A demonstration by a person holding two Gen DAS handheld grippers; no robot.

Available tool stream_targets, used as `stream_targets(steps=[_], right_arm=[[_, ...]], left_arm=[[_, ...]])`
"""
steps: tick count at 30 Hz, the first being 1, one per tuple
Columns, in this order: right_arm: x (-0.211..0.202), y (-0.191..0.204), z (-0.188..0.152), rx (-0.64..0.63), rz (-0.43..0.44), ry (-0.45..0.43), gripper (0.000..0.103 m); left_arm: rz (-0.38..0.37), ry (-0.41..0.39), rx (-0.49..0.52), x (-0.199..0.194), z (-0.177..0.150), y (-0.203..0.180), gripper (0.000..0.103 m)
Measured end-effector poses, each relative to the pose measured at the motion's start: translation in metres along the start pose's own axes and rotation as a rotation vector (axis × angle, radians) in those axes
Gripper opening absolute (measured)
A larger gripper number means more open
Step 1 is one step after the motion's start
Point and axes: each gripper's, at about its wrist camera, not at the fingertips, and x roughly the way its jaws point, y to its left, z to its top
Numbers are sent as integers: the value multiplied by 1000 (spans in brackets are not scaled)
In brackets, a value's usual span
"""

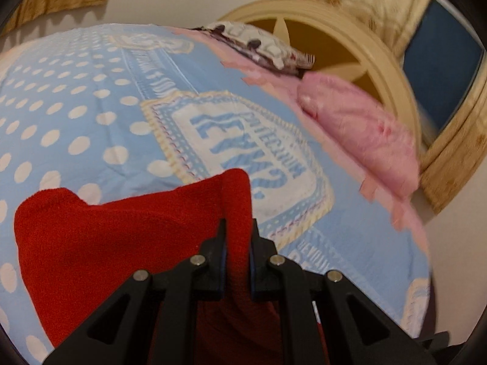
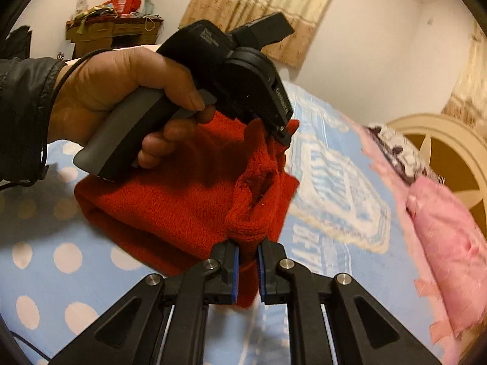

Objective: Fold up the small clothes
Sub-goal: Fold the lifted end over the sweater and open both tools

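Note:
A small red knitted garment (image 1: 100, 237) lies on the blue dotted bedspread (image 1: 100, 115), folded over on itself. My left gripper (image 1: 238, 243) is shut on one raised edge of it, the red knit pinched between the black fingers. In the right wrist view the same red garment (image 2: 170, 203) spreads below a hand (image 2: 121, 82) holding the left gripper (image 2: 281, 130), which clamps its far corner. My right gripper (image 2: 247, 258) is shut on the near corner, red knit squeezed between the blue pads (image 2: 235, 270).
A pink fluffy pillow (image 1: 359, 130) and a patterned cushion (image 1: 261, 48) lie against the cream round headboard (image 1: 392, 70). Pink fringe (image 2: 426, 286) edges the bed's right side. A cluttered wooden cabinet (image 2: 112, 33) stands by the far wall under beige curtains (image 2: 255, 3).

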Motion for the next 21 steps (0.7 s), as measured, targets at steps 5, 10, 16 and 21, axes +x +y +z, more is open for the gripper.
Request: stream_targets(steps=[5, 10, 16, 21], right_arm=[[6, -11, -4, 78, 128, 85, 10], [-5, -36, -17, 209, 174, 93, 71], [-25, -60, -14, 258, 164, 7, 88], [-29, -53, 27, 228, 394, -124, 88]], left_arm=[[84, -15, 96, -8, -4, -22, 19], [84, -136, 136, -58, -12, -30, 67], [208, -218, 144, -105, -44, -6, 74], [306, -202, 104, -109, -80, 14, 86]])
